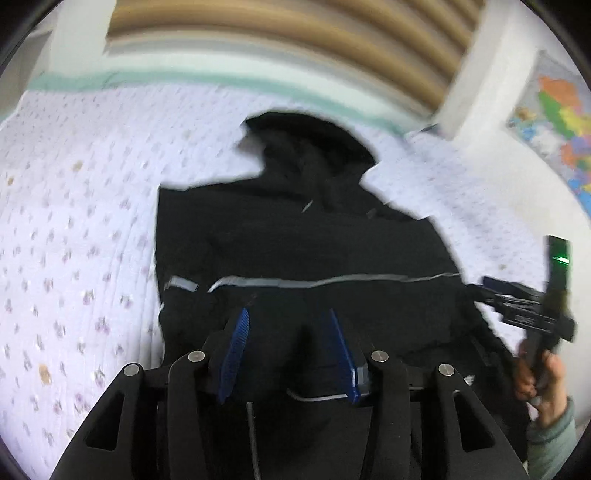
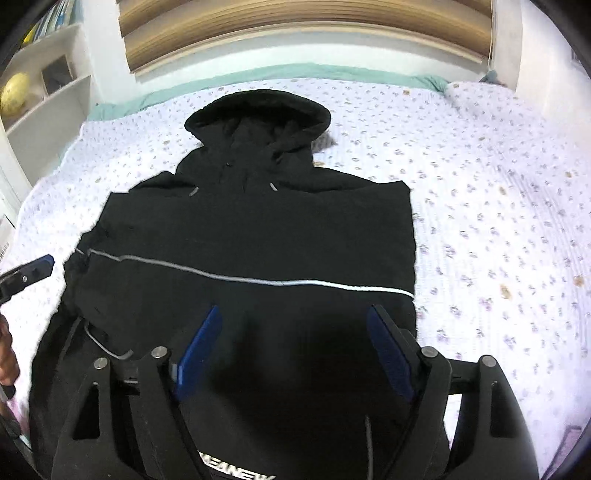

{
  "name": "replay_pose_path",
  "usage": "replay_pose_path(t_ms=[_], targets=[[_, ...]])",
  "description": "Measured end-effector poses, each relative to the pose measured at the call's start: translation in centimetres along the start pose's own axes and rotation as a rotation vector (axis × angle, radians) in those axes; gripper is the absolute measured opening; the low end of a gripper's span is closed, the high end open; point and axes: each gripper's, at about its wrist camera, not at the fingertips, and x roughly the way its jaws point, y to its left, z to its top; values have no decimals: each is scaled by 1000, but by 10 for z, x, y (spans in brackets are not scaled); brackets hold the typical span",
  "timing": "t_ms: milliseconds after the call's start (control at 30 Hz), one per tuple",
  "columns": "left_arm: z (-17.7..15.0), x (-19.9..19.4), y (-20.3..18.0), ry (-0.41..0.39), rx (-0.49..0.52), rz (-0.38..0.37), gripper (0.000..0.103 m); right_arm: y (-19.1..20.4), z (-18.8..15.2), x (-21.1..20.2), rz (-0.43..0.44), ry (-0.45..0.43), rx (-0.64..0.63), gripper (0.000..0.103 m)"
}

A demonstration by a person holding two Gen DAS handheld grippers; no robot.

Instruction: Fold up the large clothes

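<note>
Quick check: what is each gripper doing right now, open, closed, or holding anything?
Left gripper: open, nothing held, above the black hoodie.
Right gripper: wide open, nothing held, over the same hoodie.

Bed [image 2: 498,192], floral quilted cover; black hoodie [image 2: 258,229] flat on it

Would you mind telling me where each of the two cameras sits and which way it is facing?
Left wrist: on the left gripper, looking down along its open blue-padded fingers at the black hoodie on the floral bedspread; the right gripper and the hand holding it show at the right edge.
Right wrist: on the right gripper, jaws wide open, facing the same hoodie; the left gripper shows at the left edge.
Shared: hoodie, bedspread, wooden headboard.
</note>
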Motion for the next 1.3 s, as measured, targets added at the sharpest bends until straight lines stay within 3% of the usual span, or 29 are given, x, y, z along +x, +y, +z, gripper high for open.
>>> replay_pose_path(t_ms=[67, 167, 367, 533, 700, 900, 1000, 1067, 1200, 1300], targets=[[-4, 39, 17, 82, -65, 36, 46, -3, -7, 20, -23, 38, -12, 83], [-13, 60, 45, 95, -156, -84, 46, -9, -19, 66, -28, 127, -9, 85], [-19, 47, 47, 70, -131, -108, 46, -5, -32, 62, -21, 71, -18, 88], [1, 13, 40, 125, -121, -74, 46, -15, -19, 53, 37, 153, 25, 88], [69, -41, 18, 110, -92, -18, 46, -33, 44, 20, 64, 201, 87, 87], [179, -65, -6, 20, -47, -18, 46, -38, 164, -23, 46, 76, 111, 87], [231, -45, -13, -9, -37, -4, 47, -40, 209, -19, 44, 17, 150, 87], [261, -11, -14, -7, -7, 52, 47, -40, 232, 3, 40, 11, 163, 87], [292, 80, -2, 63, -4, 82, 47, -40, 266, 82, 16, 55, 162, 87], [295, 138, 16, 98, -40, 83, 47, -46, 277, 136, 34, 97, 163, 87]])
